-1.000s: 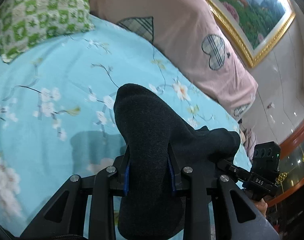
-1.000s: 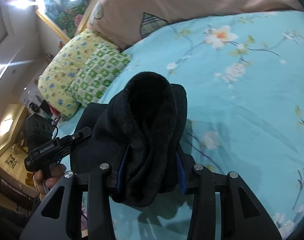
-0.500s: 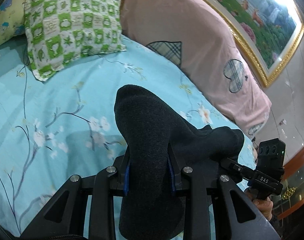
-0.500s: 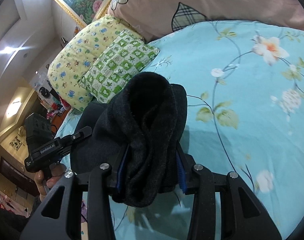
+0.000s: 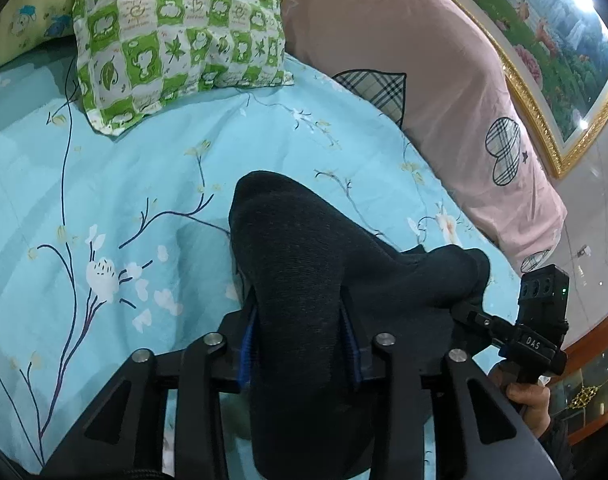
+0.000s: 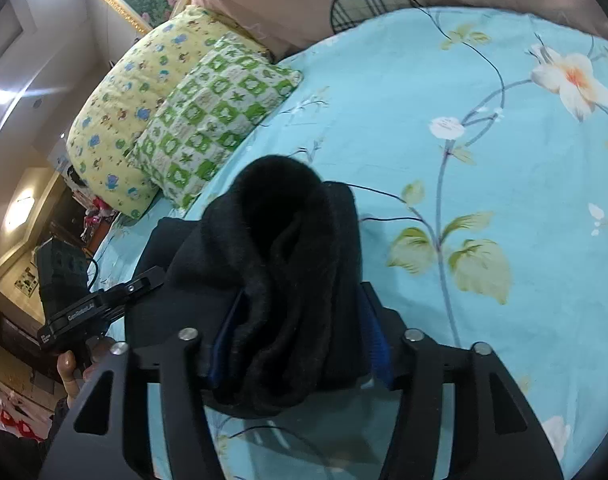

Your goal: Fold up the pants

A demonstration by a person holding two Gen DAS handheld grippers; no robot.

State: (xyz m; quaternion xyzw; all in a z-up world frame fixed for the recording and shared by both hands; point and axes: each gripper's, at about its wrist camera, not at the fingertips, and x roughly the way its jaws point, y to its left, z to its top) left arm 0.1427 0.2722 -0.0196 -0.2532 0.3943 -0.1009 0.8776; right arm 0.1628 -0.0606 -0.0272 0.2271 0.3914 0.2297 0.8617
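Observation:
The black pants point(image 5: 304, 272) are held up over a light blue flowered bed sheet point(image 5: 135, 184). My left gripper point(image 5: 299, 344) is shut on one bunched end of the pants. My right gripper point(image 6: 299, 340) is shut on the other bunched end point(image 6: 287, 248). The fabric stretches between the two grippers, and it hides the fingertips of both. The right gripper also shows at the lower right in the left wrist view point(image 5: 532, 340). The left gripper shows at the lower left in the right wrist view point(image 6: 87, 312).
A green checked pillow point(image 5: 175, 36) and a yellow pillow point(image 6: 119, 112) lie at the bed's head. A pink quilt with plaid hearts point(image 5: 424, 80) lies along the far side. A gold-framed picture point(image 5: 552, 48) hangs on the wall.
Both grippers, still shut on the pants, have moved across the bed toward the pillows. The green pillow now looks nearer and larger in both views.

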